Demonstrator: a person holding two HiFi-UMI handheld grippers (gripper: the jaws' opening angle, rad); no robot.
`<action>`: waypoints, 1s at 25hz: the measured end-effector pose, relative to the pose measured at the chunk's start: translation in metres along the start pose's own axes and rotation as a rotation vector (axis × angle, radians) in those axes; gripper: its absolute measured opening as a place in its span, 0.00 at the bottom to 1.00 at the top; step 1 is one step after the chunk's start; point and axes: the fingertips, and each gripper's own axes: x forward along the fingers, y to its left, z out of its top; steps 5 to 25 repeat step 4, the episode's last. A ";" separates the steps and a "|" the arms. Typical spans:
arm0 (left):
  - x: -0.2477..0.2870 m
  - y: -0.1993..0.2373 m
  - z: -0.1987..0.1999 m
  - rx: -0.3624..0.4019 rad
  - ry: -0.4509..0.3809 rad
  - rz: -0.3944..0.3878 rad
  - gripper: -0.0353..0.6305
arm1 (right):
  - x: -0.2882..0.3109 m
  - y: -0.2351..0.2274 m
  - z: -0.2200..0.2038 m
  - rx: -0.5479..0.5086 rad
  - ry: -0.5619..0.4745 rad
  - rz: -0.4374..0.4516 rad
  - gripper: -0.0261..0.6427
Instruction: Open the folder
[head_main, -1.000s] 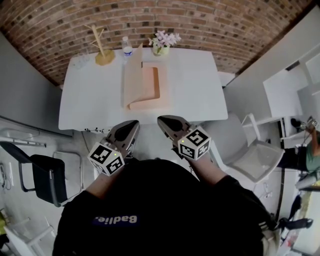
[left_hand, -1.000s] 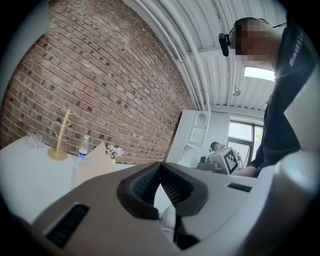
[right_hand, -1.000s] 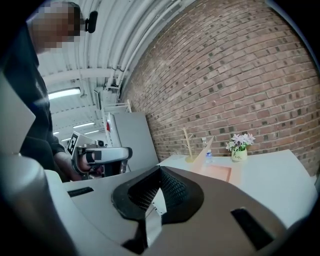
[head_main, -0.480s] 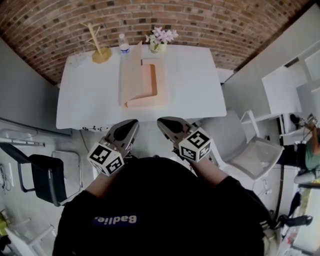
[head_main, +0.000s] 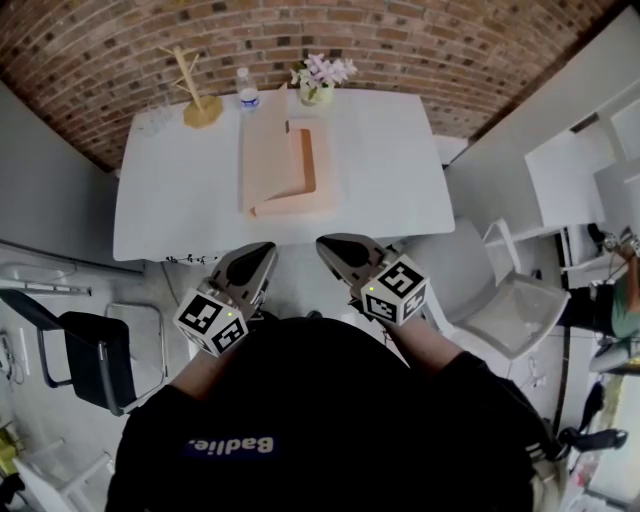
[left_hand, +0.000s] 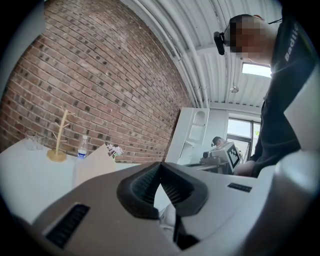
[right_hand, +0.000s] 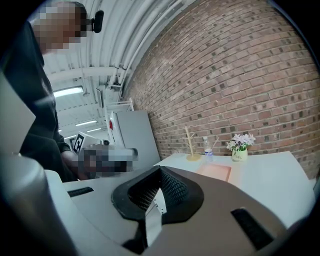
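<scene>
folder (head_main: 298, 172): on table (head_main: 390, 170), ahead of the 2 grippers, well apart from them, left cover half raised | left gripper (head_main: 262, 250): clenched, nothing between jaws | right gripper (head_main: 330, 243): clenched, nothing held | bottle (head_main: 247, 92), flowers (head_main: 318, 78): beyond folder

- Folder (head_main: 285, 165) lies on worktop (head_main: 385, 170), centre.
- Behind it: stand (head_main: 200, 100) left, bottle (head_main: 247, 92) centre, flowers (head_main: 318, 80) right.
- My left tool (head_main: 262, 250) and right tool (head_main: 330, 245): before the near edge.
</scene>
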 end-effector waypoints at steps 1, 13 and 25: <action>0.000 0.001 0.001 0.001 0.000 0.001 0.06 | 0.000 -0.001 0.001 -0.002 0.000 0.000 0.08; 0.001 0.003 0.003 0.004 -0.003 0.001 0.06 | 0.002 -0.004 0.004 -0.013 0.004 0.002 0.08; 0.001 0.003 0.003 0.004 -0.003 0.001 0.06 | 0.002 -0.004 0.004 -0.013 0.004 0.002 0.08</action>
